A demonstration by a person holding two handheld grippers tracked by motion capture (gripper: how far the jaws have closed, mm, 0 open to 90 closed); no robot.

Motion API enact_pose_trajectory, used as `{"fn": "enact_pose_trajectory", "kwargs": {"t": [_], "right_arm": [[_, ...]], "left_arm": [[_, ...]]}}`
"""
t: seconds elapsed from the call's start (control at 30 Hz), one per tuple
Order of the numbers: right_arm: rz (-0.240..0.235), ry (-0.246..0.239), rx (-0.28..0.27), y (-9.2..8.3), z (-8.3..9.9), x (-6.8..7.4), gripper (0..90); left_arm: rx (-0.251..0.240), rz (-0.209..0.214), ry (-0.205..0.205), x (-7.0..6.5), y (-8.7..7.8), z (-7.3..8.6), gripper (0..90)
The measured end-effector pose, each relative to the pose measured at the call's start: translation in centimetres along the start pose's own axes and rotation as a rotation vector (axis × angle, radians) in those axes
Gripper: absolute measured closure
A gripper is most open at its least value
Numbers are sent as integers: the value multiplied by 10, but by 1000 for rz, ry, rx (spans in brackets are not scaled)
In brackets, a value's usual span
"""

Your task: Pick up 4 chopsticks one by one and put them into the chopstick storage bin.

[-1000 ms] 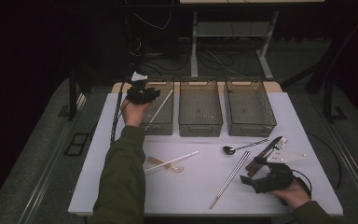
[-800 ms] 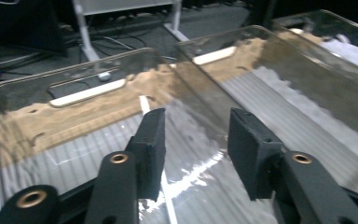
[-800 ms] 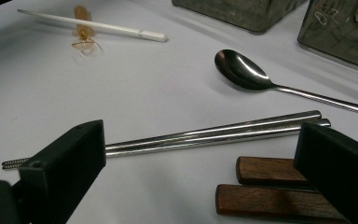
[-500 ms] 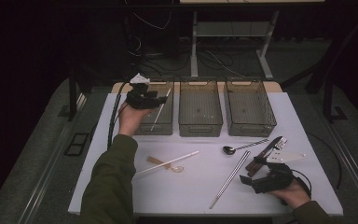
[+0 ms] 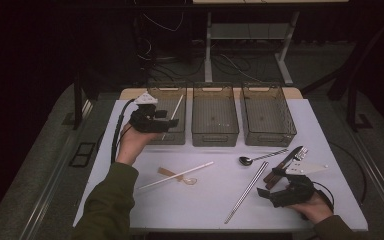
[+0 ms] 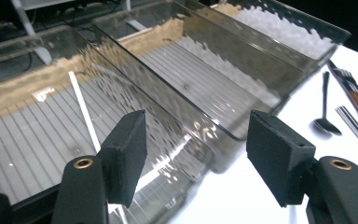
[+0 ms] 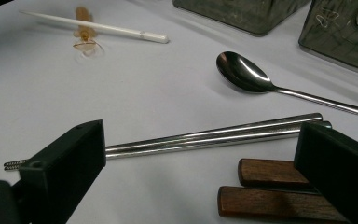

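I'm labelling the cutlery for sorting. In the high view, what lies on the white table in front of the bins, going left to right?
White chopstick → clear amber spoon → metal chopsticks → metal spoon → wooden-handled knife and fork.

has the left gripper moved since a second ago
Yes. The left gripper has drawn back toward the near rim of the left bin, fingers just opening and empty; the white chopstick lies inside.

chopstick (image 5: 174,114) in left bin (image 5: 178,136), spoon (image 5: 252,159) before bins
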State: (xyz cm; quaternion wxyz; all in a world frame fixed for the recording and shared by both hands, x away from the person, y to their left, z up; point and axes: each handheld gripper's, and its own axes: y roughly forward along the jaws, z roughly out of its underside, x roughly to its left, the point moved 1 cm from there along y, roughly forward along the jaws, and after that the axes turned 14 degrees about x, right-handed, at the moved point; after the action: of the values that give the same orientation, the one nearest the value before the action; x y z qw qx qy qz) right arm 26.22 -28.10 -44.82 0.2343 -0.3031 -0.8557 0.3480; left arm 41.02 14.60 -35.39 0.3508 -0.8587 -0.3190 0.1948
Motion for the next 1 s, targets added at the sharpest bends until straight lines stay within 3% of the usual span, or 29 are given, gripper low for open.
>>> {"fn": "enact_pose_trajectory", "kwargs": {"t": [0.33,0.57,1.0], "right_arm": [[1,2,-1,0,0,0,23],[-2,6,0,0,0,0,23],[0,5,2,0,0,-1,23]], "left_arm": [[3,24,40,-22,-2,18,343],[15,43,69,-39,6,37,329],[57,75,86,-55,14,64,283]]}}
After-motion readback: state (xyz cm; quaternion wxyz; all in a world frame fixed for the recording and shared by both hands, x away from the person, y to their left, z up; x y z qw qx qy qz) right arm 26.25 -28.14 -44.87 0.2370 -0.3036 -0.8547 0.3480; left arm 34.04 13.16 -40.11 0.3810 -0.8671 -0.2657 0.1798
